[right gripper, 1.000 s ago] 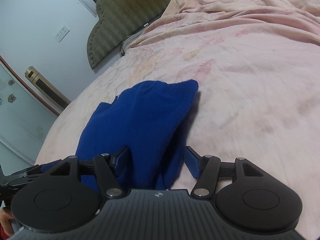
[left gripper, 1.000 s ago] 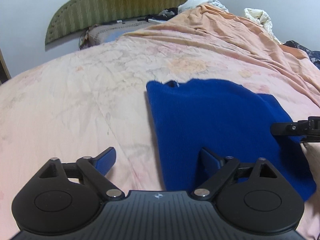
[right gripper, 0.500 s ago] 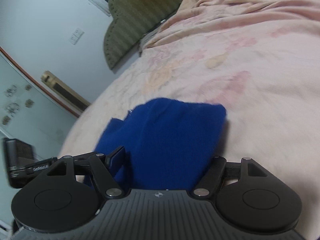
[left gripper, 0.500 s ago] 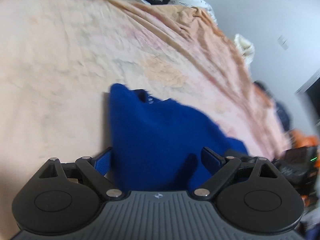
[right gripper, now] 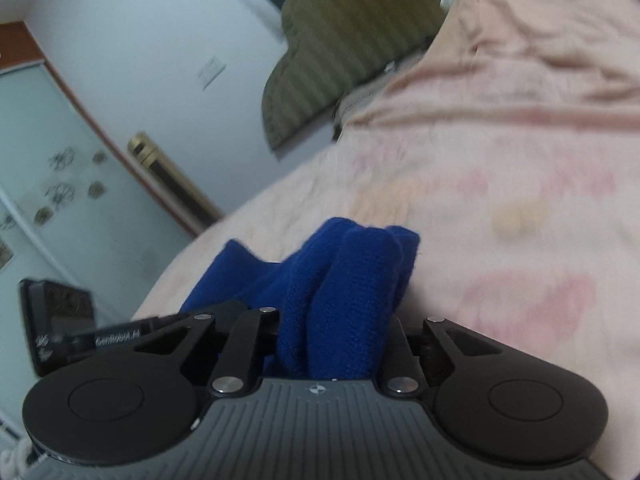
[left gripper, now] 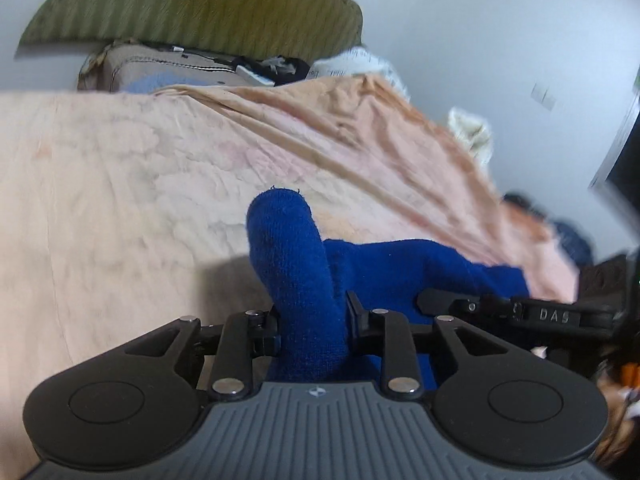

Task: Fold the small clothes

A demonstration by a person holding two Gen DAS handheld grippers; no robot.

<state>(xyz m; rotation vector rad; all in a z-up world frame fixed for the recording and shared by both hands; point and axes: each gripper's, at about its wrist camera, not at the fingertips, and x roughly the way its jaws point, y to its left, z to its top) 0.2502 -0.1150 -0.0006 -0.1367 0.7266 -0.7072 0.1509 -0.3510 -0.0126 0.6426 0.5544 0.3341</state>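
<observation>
A dark blue knit garment [left gripper: 304, 272] lies on a pink floral bed cover [left gripper: 120, 184]. My left gripper [left gripper: 312, 320] is shut on a bunched fold of it, which sticks up between the fingers. The rest of the garment stretches right toward the other gripper's black arm [left gripper: 520, 312]. In the right wrist view my right gripper [right gripper: 336, 332] is shut on another bunched edge of the blue garment [right gripper: 344, 280]. The left gripper's body [right gripper: 60, 328] shows at the left there.
An olive striped headboard [left gripper: 208, 8] and pillows [left gripper: 160, 68] are at the far end. An orange-pink blanket [left gripper: 360, 128] is rumpled at the right. A white wall, a sliding door and a gold-trimmed unit [right gripper: 168, 176] stand left of the bed.
Both grippers have closed on the blue garment's near edges, from open around the flat cloth. The cloth is now bunched up and lifted off the cover at both grips.
</observation>
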